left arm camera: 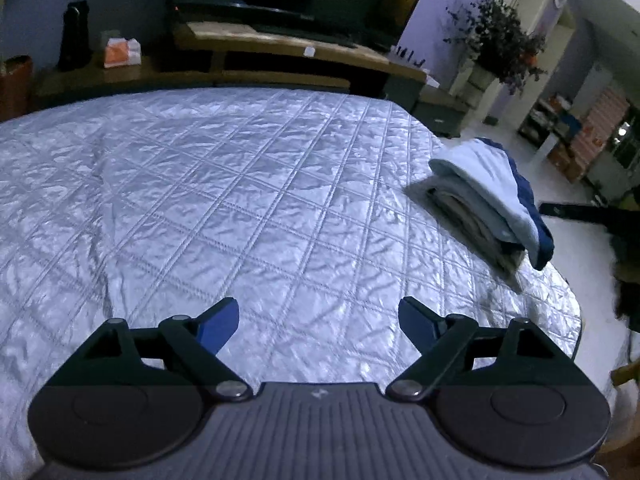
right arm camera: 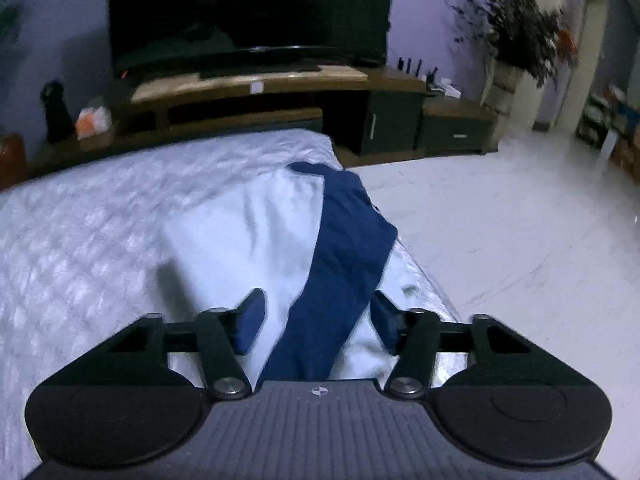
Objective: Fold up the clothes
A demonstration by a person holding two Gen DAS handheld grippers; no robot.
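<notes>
The folded pile (right arm camera: 280,240) sits at the bed's (left arm camera: 200,180) right edge, directly under the wide-open, empty right gripper (right arm camera: 318,320), long axis running away from it, while the open, empty left gripper (left arm camera: 319,320) hangs well apart.

Folded clothes on the bed

The clothes stack (left arm camera: 492,200) lies at the bed's (left arm camera: 224,184) right edge; a TV stand (left arm camera: 288,46) stands behind the bed.

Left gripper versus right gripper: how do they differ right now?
The left gripper points at bare quilted bedspread, nothing between its jaws; the right gripper sits over the folded white-and-blue garment, whose cloth shows between its jaws. The left stands wider than the right. The stack of folded clothes lies off to the left gripper's right. Both are open, gripping nothing.
</notes>
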